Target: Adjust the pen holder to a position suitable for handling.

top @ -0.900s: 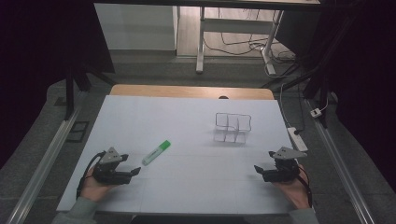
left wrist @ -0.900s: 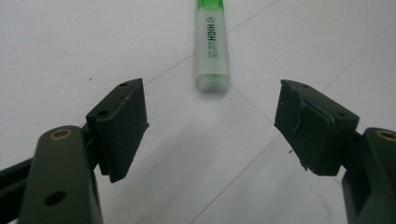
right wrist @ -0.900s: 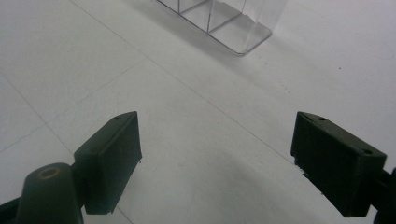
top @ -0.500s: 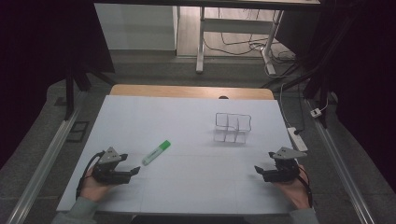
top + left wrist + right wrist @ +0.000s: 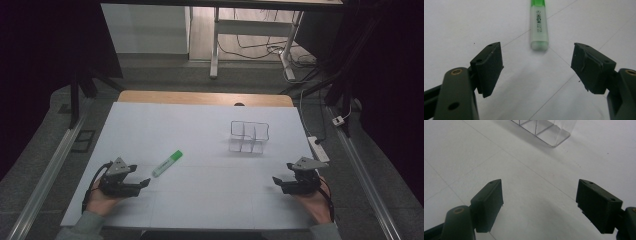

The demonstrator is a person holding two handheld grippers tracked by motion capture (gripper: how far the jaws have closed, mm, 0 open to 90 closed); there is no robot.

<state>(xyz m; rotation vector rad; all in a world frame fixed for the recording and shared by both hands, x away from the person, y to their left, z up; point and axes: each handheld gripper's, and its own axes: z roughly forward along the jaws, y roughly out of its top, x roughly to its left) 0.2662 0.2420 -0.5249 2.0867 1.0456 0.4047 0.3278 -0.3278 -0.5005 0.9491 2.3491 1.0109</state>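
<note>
A green highlighter (image 5: 167, 163) lies flat on the white table (image 5: 200, 130), left of centre. In the left gripper view the highlighter (image 5: 539, 25) lies just beyond my jaws, its pale end toward me. My left gripper (image 5: 142, 182) rests near the front left edge, open, with nothing between its jaws; the left gripper (image 5: 536, 67) shows both pads apart. A clear plastic compartment organizer (image 5: 248, 136) stands right of centre; one corner of the organizer (image 5: 544, 132) shows in the right gripper view. My right gripper (image 5: 276, 180) sits at the front right, and this right gripper (image 5: 539, 205) is open and empty.
A wooden strip (image 5: 205, 98) borders the table's far edge. A white power strip (image 5: 318, 148) lies off the right side. Metal rails (image 5: 45, 175) run along both sides of the table. Desk legs and cables stand beyond the far end.
</note>
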